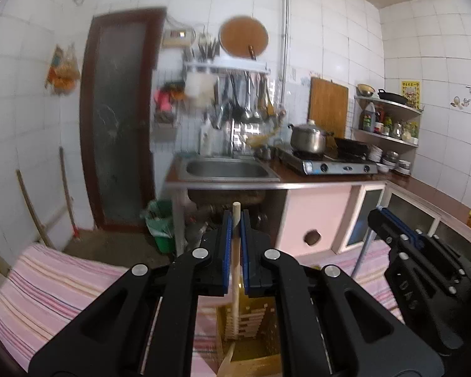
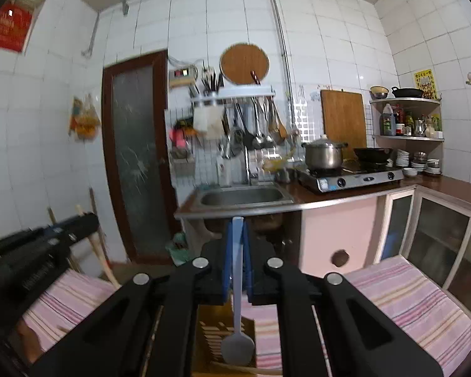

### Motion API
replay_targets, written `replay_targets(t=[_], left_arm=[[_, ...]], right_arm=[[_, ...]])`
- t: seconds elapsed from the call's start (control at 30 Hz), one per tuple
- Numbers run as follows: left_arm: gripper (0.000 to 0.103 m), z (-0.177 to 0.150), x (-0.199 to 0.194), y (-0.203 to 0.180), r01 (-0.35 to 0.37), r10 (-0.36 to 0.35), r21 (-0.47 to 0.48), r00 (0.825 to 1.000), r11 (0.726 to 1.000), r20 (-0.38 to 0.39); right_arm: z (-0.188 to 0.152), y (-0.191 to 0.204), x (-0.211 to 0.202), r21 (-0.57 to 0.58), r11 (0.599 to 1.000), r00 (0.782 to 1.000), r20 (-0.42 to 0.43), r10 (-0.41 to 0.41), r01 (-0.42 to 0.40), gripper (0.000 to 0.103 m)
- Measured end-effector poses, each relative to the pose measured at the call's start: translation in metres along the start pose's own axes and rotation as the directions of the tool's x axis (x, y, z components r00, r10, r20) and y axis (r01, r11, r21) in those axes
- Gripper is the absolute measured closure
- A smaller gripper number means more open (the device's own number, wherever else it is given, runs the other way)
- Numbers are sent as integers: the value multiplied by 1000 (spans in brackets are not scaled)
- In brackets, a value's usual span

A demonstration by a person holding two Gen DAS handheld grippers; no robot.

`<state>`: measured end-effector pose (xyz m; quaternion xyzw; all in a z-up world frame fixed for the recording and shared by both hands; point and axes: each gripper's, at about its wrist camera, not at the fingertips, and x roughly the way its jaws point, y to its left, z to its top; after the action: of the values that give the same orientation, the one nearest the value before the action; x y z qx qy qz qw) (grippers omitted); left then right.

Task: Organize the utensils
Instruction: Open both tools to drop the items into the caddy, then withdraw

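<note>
- Left gripper: black, blue-padded fingers closed on wooden utensil handle, held upright, tip poking just above fingertips
- Yellow slotted holder: directly below, handle's lower end reaching inside
- Right gripper: at right edge, grey handle slanting down beneath it; grip state unclear
- Pink striped cloth: spread under holder
- Sink: steel, centre background
- Gas stove: right of sink, steel pot on top
- Green bin: on floor beside sink cabinet
</note>
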<state>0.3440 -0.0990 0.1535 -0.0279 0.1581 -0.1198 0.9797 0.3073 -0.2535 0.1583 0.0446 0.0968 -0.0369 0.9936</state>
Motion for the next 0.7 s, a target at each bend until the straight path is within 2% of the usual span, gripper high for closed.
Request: replay_targets(t=[0.03,0.1,0.13,0.17,0.2,0.27,0.33,0.37,0.47,0.57,0.7], left_arm=[[99,-1,0,3,8,-8,-5,1000,1000,-3],[86,0,-11,10,24,-24,-19,1000,1000,-1],[55,2,-16,13,39,-39,-26,999,999,-8],[24,3,-23,16,54,-54,-36,998,998,-11],[16,5,-37,22,73,-73,-46,997,996,3],[11,5,-60,30,71,-70,-47,997,996,31],[5,3,-80,39,56,-55,-35,998,998,23],[5,1,-88,43,53,-52,-32,999,998,14],[5,-13,-103,59,-1,1,-14,1000,1000,-29],[5,-34,-107,76,-92,94,16,991,996,-96],[5,-61,-107,96,-134,130,-9,977,991,-171]], right_arm=[[-4,-1,1,-3,1000,1000,-15,-12,12,95],[-6,-4,-1,2,1000,999,-36,-29,29,92],[-6,-6,-3,5,999,998,-49,-45,45,88],[-6,-8,-7,5,998,995,-69,-65,66,65],[-6,-9,-10,3,997,993,-80,-82,83,39],[-6,-9,-24,-23,992,989,-82,-122,121,37],[-8,-8,-36,-47,987,983,-100,-156,152,36],[-9,-8,-41,-53,985,979,-118,-167,162,33],[-19,-7,-62,-66,982,970,-156,-186,178,29],[-34,-6,-79,-43,983,963,-200,-183,178,25],[-56,-3,-96,-32,984,953,-245,-179,176,24]])
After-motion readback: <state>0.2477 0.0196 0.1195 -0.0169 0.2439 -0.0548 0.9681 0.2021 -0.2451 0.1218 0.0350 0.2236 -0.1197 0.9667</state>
